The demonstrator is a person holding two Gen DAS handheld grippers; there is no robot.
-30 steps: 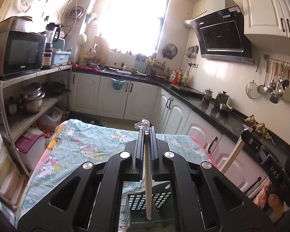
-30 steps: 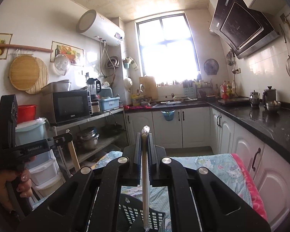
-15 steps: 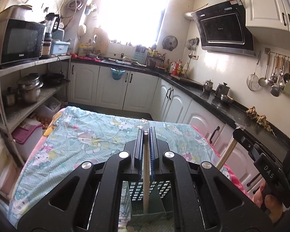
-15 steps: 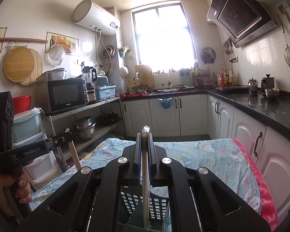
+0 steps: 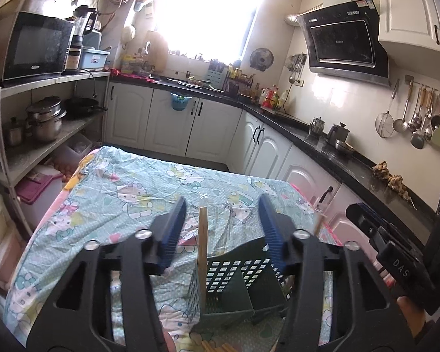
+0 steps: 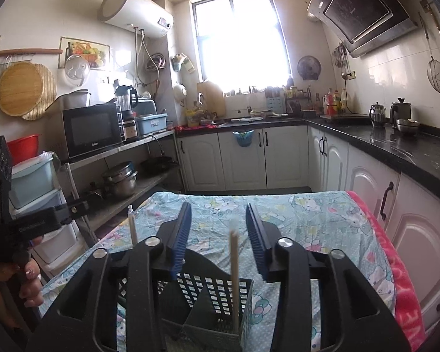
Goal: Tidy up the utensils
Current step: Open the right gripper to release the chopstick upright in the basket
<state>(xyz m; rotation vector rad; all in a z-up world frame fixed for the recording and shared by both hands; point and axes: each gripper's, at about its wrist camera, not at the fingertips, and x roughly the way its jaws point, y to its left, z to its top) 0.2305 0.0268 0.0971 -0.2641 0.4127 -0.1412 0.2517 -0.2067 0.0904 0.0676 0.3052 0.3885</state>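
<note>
A dark green perforated utensil holder [image 5: 237, 275] [image 6: 202, 290] stands on the cloth-covered table [image 5: 126, 193] just under both grippers. My left gripper [image 5: 222, 202] has its jaws opening. A wooden-handled utensil [image 5: 203, 246] stands upright between them in the holder's left compartment, free of both pads. My right gripper [image 6: 218, 206] is likewise opening, and a pale stick-handled utensil [image 6: 234, 267] stands loose between its jaws in the right compartment. Each view shows the other gripper in a person's hand [image 5: 396, 252] [image 6: 35, 226].
The table [image 6: 308, 220] carries a light blue cartoon cloth with a pink towel edge [image 6: 396, 278] on the right. Shelves with pots [image 5: 44, 120] and a microwave [image 6: 94, 129] stand on the left. White cabinets under a black counter [image 5: 352, 164] run along the right and back.
Both grippers sank toward the holder with their utensils, then their jaws parted from shut. Each utensil now stands loose in the holder.
</note>
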